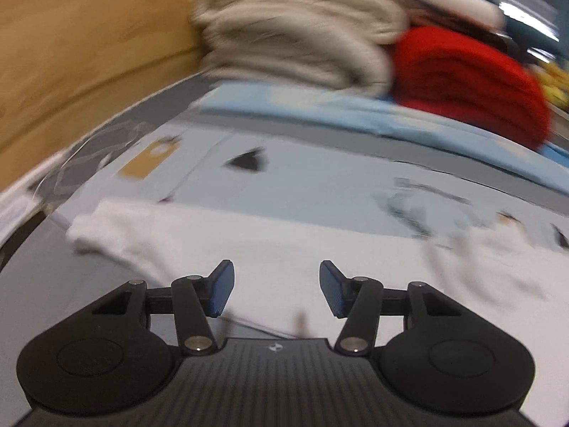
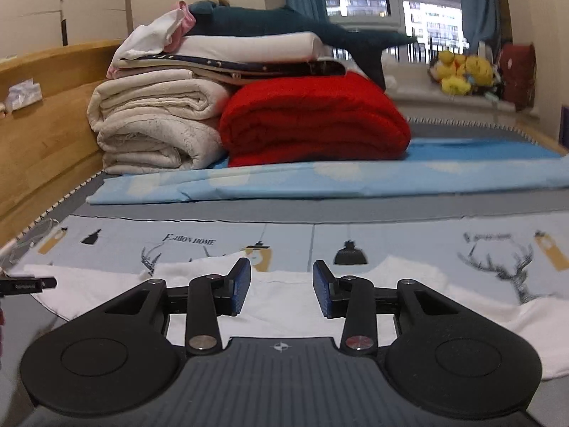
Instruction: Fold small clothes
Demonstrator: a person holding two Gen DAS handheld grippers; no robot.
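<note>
Here, white garment spread flat on bed's printed sheet, lower half of right wrist view, long axis running left to right across frame. Both hand-held grippers sit over its near edge, cloth lying just ahead and below. Right hand-held gripper over garment's middle, jaws parted, nothing between pads. Left hand-held gripper toward garment's left part, sleeve-like end at mid left of blurred left wrist view, jaws released, empty. Folded red blanket and cream blanket stacked well beyond, upper frame.
</note>
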